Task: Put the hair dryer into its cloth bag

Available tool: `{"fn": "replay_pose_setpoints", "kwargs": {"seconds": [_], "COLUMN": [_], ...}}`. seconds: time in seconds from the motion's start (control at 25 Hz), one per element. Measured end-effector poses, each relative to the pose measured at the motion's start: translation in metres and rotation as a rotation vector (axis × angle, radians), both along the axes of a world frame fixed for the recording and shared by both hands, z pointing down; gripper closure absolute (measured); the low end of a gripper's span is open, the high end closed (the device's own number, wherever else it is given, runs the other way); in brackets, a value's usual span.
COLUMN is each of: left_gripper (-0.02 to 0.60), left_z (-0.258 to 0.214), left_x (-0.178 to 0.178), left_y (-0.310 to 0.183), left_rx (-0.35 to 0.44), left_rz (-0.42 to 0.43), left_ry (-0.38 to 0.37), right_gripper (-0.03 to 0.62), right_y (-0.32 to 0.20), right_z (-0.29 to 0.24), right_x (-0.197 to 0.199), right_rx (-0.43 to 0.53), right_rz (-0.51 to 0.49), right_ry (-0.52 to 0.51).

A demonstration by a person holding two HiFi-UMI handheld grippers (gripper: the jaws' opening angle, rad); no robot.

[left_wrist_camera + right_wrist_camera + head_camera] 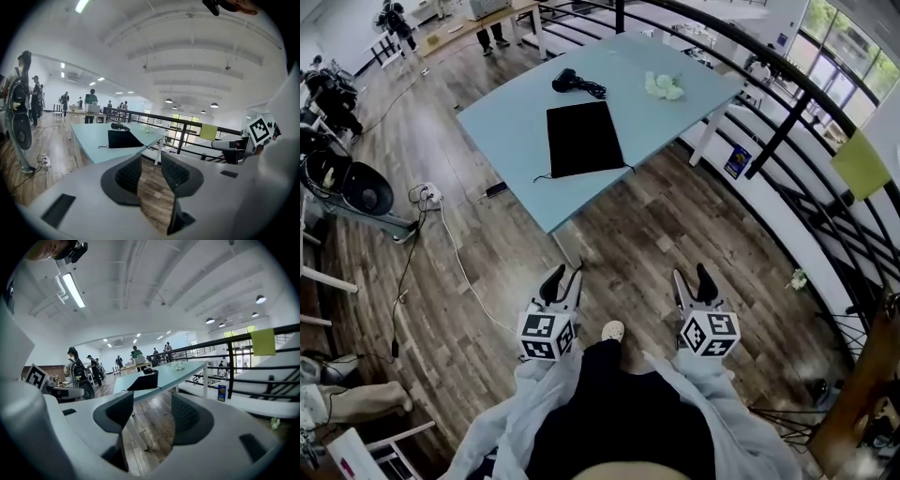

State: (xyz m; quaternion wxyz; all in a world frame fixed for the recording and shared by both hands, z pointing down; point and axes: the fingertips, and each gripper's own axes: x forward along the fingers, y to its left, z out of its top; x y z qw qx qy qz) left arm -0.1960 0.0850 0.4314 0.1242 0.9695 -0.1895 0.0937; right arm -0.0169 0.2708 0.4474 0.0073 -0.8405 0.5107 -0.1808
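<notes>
On the far part of the light blue table (511, 131) lies the black hair dryer (572, 82) with its coiled cord. The flat black cloth bag (583, 139) lies just nearer, with its drawstring trailing at the near edge. Both grippers hang over the wooden floor, well short of the table. My left gripper (564, 278) and right gripper (692, 278) stand open with nothing between their fingers. The left gripper view shows the bag (123, 138) and the dryer (119, 125) ahead of the open gripper (151, 174). In the right gripper view, the bag (145, 382) lies beyond the open gripper (152, 416).
A small white bunch (664, 86) sits on the table's right side. A black railing (787, 122) curves along the right. A power strip (427, 195) and cables lie on the floor at left, near an exercise machine (356, 192). People stand at distant tables.
</notes>
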Motion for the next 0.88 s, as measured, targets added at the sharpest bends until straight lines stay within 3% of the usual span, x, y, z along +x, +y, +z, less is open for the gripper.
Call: {"fn": "replay_pose_setpoints", "kwargs": {"seconds": [0.24,0.56,0.88], "left_gripper": [0.443,0.443,0.443], "left_z": [0.005,0.02,0.026], "left_x": [0.031,0.059,0.099], "left_y": [-0.018,-0.008,-0.022], "left_rx": [0.011,-0.021,-0.042], "left_rz": [0.032,0.084,0.05], "left_ry": [0.014,-0.02,-0.037], "right_gripper": [0.342,0.341,0.341], "right_y": [-0.019,-0.014,-0.038], "right_z": [0.004,0.018,0.027], "right_x": [0.023,0.042,0.081], "right_rx": [0.004,-0.015,-0.021], "right_rz": [0.01,0.02,-0.032], "right_ry": [0.026,-0.005,-0.047]}}
